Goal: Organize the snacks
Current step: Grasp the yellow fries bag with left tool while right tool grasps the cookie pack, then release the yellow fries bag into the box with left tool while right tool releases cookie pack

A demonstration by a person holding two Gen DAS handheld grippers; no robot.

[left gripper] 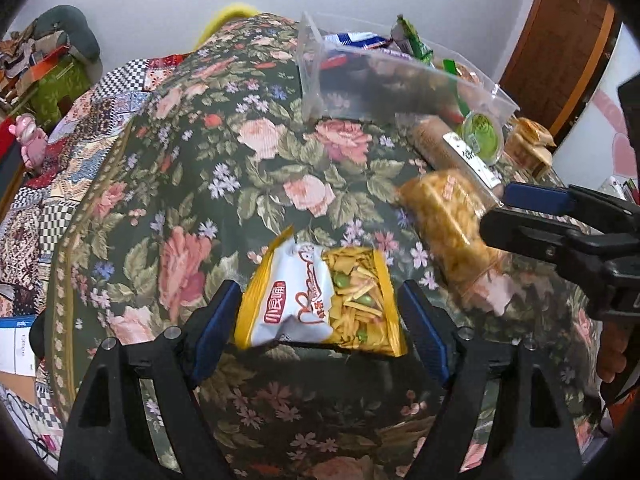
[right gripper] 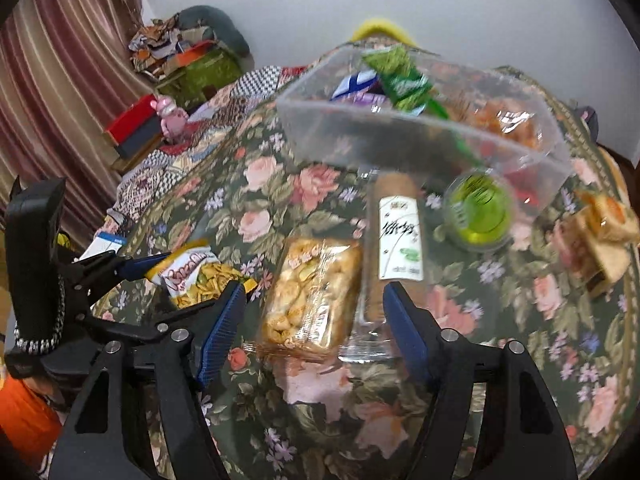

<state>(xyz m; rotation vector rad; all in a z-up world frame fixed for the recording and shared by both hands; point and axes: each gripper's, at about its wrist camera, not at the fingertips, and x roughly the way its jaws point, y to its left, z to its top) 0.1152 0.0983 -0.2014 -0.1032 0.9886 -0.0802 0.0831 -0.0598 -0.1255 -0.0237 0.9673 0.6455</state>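
A yellow and white snack bag (left gripper: 320,300) lies on the floral tablecloth between the fingers of my left gripper (left gripper: 322,320), which is open around it; the bag also shows in the right wrist view (right gripper: 200,276). My right gripper (right gripper: 314,322) is open over a clear pack of golden crackers (right gripper: 310,304), also seen in the left wrist view (left gripper: 452,232). A brown biscuit tube (right gripper: 396,236) lies right of the crackers. A clear plastic box (right gripper: 420,136) holding several snack packs stands behind, with a green cup (right gripper: 480,216) beside it.
Wrapped pastries (right gripper: 600,232) lie at the table's right edge. A patchwork-covered surface with a pink toy (right gripper: 172,114) and boxes (right gripper: 136,128) sits to the left. A wooden door (left gripper: 560,40) is at the far right.
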